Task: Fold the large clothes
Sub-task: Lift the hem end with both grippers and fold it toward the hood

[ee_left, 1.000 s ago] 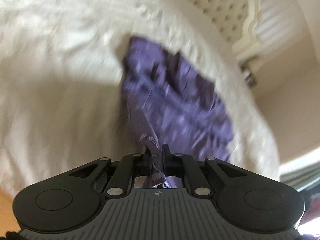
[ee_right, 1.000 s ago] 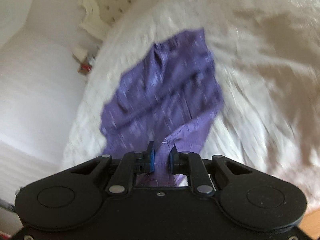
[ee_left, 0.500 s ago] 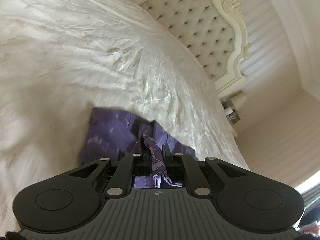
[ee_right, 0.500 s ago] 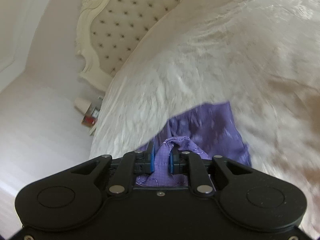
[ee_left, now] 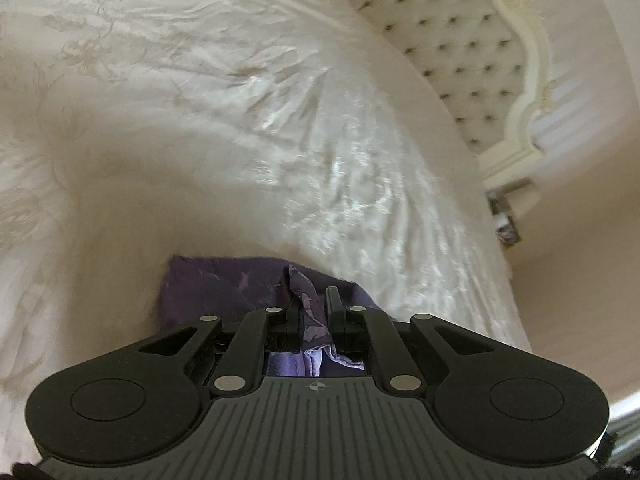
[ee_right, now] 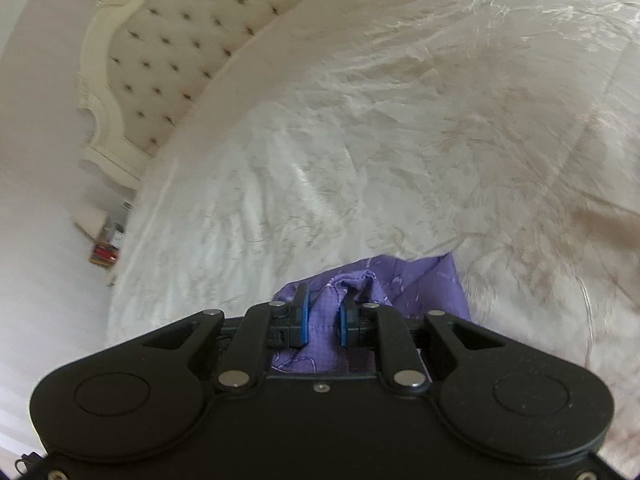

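Between the fingers of each gripper sat a pinch of the purple cloth (ee_left: 224,288) — both were clamped on it, neither released. From the left gripper (ee_left: 313,312) the cloth ran down and to the left, mostly hidden under the gripper's black body, with a dark flap showing over the bed (ee_left: 200,128). From the right gripper (ee_right: 323,316) it ran down and to the right, a lighter lilac flap (ee_right: 424,284) spreading past the far finger. So the held edge seemed to stretch across from one gripper to the other, and the rest looked to hang or trail below toward the near side; whether its lower end touched the bed could not be told. Neither gripper was nearer, since each already had its corner.

Thin woven stuff, by the look — a faint pale print, a stitched hem visible between the right gripper's blue pads (ee_right: 303,316), soft bunched folds at each pinch. It would likely sag and swing rather than hold shape. The bed's cover was cream, glossy and creased, with a tufted headboard (ee_right: 180,40) at the far end. Laying the cloth flat probably came next.
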The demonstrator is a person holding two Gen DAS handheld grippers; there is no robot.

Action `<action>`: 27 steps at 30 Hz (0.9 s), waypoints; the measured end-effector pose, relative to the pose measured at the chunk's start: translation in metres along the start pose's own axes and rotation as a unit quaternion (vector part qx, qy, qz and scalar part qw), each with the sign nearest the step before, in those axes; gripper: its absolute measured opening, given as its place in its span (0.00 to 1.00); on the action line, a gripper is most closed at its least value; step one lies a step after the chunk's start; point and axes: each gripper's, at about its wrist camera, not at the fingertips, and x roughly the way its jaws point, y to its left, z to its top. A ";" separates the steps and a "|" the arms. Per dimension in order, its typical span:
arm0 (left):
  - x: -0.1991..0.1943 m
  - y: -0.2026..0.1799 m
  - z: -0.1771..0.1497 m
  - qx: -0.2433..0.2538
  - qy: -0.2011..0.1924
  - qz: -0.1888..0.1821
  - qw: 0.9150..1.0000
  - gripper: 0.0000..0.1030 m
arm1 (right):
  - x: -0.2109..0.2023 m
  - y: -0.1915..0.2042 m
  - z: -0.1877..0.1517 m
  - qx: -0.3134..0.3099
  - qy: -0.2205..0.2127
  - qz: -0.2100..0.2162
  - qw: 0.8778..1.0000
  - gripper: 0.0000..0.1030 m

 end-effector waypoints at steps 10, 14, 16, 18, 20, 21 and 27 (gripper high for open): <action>0.039 -0.001 0.010 -0.007 0.011 0.080 0.997 0.12 | 0.068 -0.002 0.019 -0.031 0.058 -0.026 0.998 0.23; 0.050 0.006 0.013 -0.025 0.024 0.083 0.996 0.21 | 0.087 -0.007 0.017 -0.038 0.073 -0.035 0.996 0.23; 0.057 0.008 0.017 -0.029 0.033 0.078 0.996 0.33 | 0.094 -0.011 0.017 -0.037 0.079 -0.035 0.996 0.24; 0.061 0.009 0.018 -0.029 0.035 0.069 0.997 0.43 | 0.100 -0.016 0.016 -0.031 0.085 -0.031 0.995 0.26; 0.064 0.009 0.019 -0.024 0.031 0.063 0.997 0.55 | 0.105 -0.021 0.016 -0.024 0.088 -0.026 0.996 0.32; 0.065 0.008 0.019 -0.021 0.027 0.061 0.998 0.66 | 0.107 -0.023 0.016 -0.020 0.088 -0.023 0.996 0.35; 0.069 0.005 0.030 -0.004 -0.006 0.090 0.996 0.92 | 0.112 -0.026 0.018 -0.020 0.087 -0.020 0.996 0.42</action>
